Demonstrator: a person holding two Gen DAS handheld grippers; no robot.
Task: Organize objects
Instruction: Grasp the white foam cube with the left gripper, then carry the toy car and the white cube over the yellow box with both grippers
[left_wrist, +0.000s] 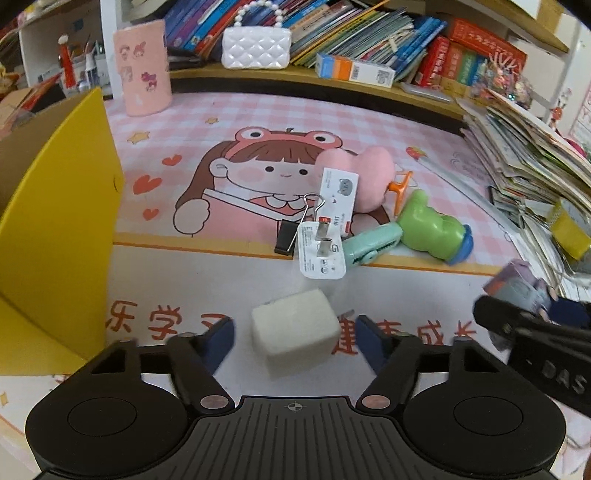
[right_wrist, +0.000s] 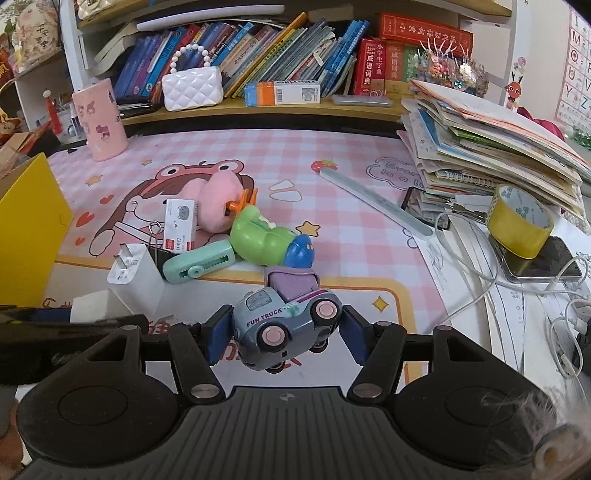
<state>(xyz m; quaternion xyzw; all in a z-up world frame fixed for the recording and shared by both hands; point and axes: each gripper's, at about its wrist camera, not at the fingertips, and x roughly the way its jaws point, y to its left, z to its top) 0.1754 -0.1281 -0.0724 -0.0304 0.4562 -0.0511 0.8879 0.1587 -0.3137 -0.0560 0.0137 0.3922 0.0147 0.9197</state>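
While the right gripper (right_wrist: 281, 330) pinches the toy truck (right_wrist: 284, 326) between its blue pads and holds it lifted clear of the desk mat (right_wrist: 351, 155), the left gripper (left_wrist: 295, 338) stands over the white cube (left_wrist: 295, 326), its jaws apart on either side with a gap showing at each pad, so nothing is clamped there; that straddling pose reads as the set-up for a grasp. The yellow box (left_wrist: 62, 229) stands open to the left of the cube, probably the bin the loose things are meant for, which would explain why the truck is carried rather than set down. Beyond the cube lies the unsorted cluster: a white charger plug (left_wrist: 322, 247) just behind it, a black binder clip (left_wrist: 286, 236) beside the plug, a mint clip (left_wrist: 373, 242), a green toy (left_wrist: 432, 225) and a pink plush (left_wrist: 362, 173) further back, touching or overlapping one another. From the left wrist view the truck is blurred and partly cut off by the other gripper's black frame; the box's interior is out of sight; whether the cube is foam or an eraser is hard to say.
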